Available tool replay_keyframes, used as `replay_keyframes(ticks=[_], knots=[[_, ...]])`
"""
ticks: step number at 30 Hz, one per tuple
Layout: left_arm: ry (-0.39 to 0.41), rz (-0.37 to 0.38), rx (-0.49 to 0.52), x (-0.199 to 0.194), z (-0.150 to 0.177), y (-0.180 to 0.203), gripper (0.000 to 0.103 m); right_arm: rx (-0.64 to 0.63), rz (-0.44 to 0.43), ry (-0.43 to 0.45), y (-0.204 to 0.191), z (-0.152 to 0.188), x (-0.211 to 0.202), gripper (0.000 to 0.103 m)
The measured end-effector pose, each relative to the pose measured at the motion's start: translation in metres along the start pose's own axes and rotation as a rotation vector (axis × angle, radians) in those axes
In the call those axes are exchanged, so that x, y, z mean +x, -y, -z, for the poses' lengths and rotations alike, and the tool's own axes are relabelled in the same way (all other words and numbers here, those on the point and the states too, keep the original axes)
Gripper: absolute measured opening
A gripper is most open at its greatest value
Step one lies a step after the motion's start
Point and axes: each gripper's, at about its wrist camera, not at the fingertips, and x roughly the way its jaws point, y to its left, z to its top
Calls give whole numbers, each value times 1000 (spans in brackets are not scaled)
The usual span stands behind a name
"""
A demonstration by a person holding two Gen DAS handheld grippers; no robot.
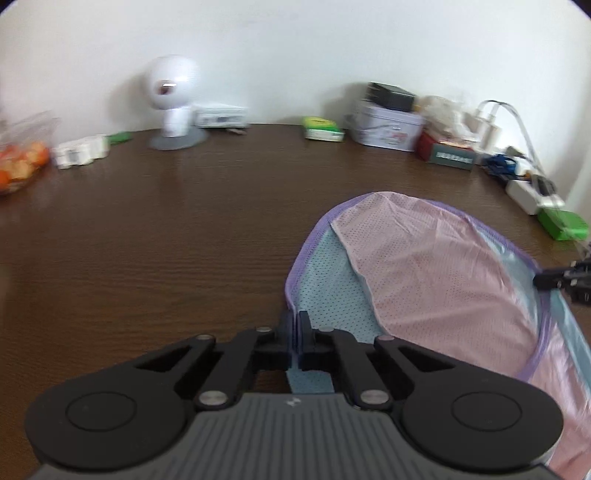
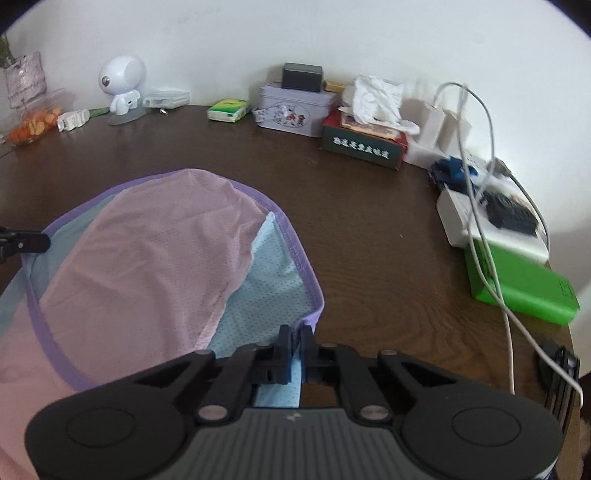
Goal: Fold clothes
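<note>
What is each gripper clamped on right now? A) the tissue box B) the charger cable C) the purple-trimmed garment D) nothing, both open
C: the left gripper and the right gripper are each shut on the garment, its blue fabric pinched at the purple trim.

I see a dark wood table (image 2: pixel 369 229) w/ clutter along the white wall (image 2: pixel 258 33). Far left: clear bag of orange fruit (image 1: pixel 20 162), then a small white plastic block (image 1: pixel 79 151). A round-headed white robot figure (image 2: pixel 122 88) stands on a grey disc base. Green tissue pack (image 2: pixel 229 109) sits beside a printed tin (image 2: pixel 291 110), dark box (image 2: pixel 302 77) on top of it. Red/green tissue box (image 2: pixel 364 142) next (paper sticking up). Right edge: white power strip (image 2: pixel 480 225), cables (image 2: pixel 487 258) draped over a green box (image 2: pixel 524 286).
</note>
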Motion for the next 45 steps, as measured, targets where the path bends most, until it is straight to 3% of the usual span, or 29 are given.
replay_keyframes(ticks=[6,9,13,17,20,22,24,26,27,28,31,33,35,38,40,42,45], knots=[[84,-125,-117,-104,70,-53,2,-259,-174,43,-73,-53,47,4],[93,-167,-184,-154,120,-70,2,-366,-303,47,-134,-80,63,4],[64,-211,-279,-211,174,-77,2,-600,-443,67,-243,-103,60,4],[38,-264,-381,-254,222,-87,2,-836,-548,120,-353,-95,36,4],[46,-286,-417,-271,236,-96,4,-944,-578,155,-402,-78,14,6],[84,-282,-392,-279,236,-97,7,-969,-614,127,-407,-74,-3,22],[129,-229,-374,-284,232,-98,14,-959,-622,149,-388,-75,-31,29],[153,-141,-354,-281,229,-100,32,-906,-594,232,-345,-73,-67,44],[160,-103,-333,-278,228,-100,35,-870,-566,263,-320,-69,-85,56],[146,-73,-303,-272,228,-101,36,-826,-537,284,-291,-63,-101,62],[95,-56,-246,-257,228,-107,35,-638,-430,234,-215,-19,-140,62],[71,-32,-229,-252,232,-113,35,-520,-339,170,-180,31,-157,62],[71,-6,-229,-252,235,-119,35,-429,-326,127,-158,83,-169,62],[62,8,-230,-248,234,-123,35,-278,-401,91,-143,142,-170,58],[63,-4,-218,-244,232,-125,35,-241,-371,119,-150,163,-170,41],[76,-26,-205,-243,233,-122,35,-201,-337,142,-152,174,-165,31],[97,-51,-211,-241,235,-116,35,-172,-292,160,-161,187,-151,25]])
